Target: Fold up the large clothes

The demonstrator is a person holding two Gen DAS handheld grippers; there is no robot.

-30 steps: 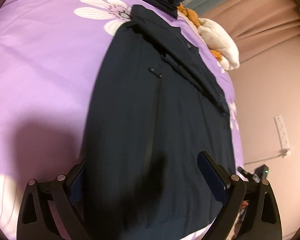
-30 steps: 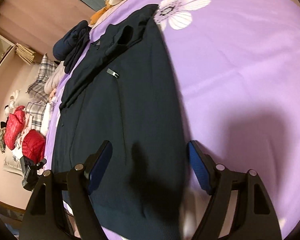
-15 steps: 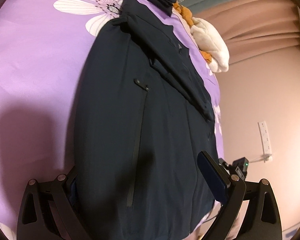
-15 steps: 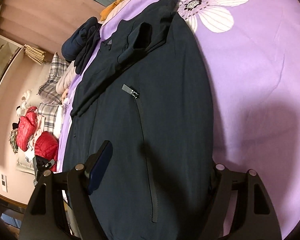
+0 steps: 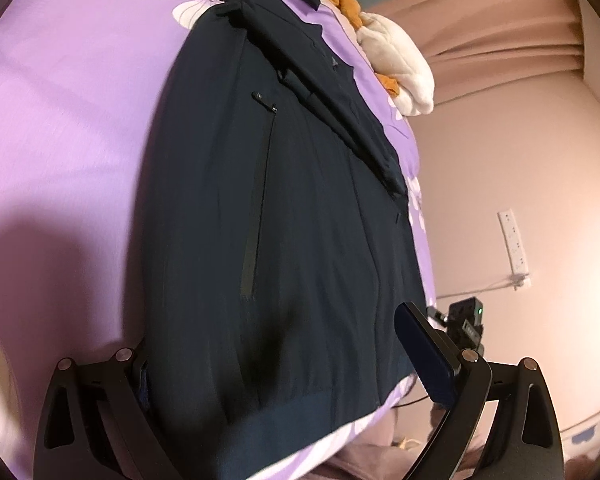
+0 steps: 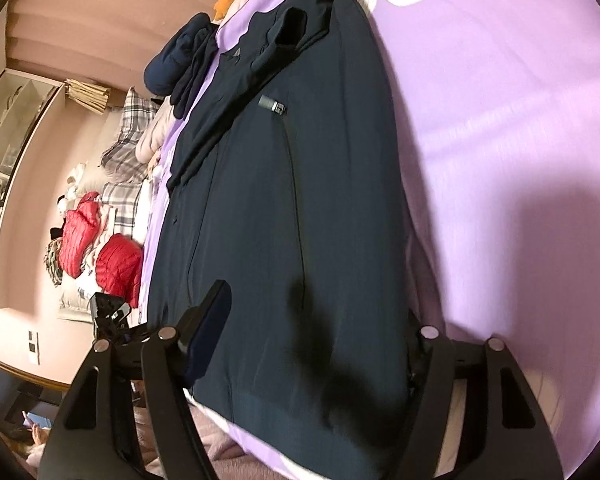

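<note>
Shelf: open wall shelf unit point(image 6: 8, 120) at far left of the right wrist view; we can't tell what's in it.
Bed edge: jacket hem sits just inside the near edge of the purple flowered bedsheet point(image 5: 60, 100); a strip of sheet shows below the hem.
Open room: wide bare sheet on one side of the jacket; on the other side the sheet ends close to it, w/ pink wall past that.
Jacket: navy zip jacket point(image 5: 292, 220) lies flat on the sheet, hem toward us, sleeve folded across the chest, pocket zip pull point(image 6: 272, 105) showing.
Left gripper point(image 5: 296, 364): fingers spread wide, straddling the hem, gripping nothing.
Right gripper point(image 6: 316, 344): fingers spread wide over the hem, nothing held.
Others: dark clothes pile point(image 6: 180, 68), red puffer jackets point(image 6: 100, 248), white plush point(image 5: 400, 68).
</note>
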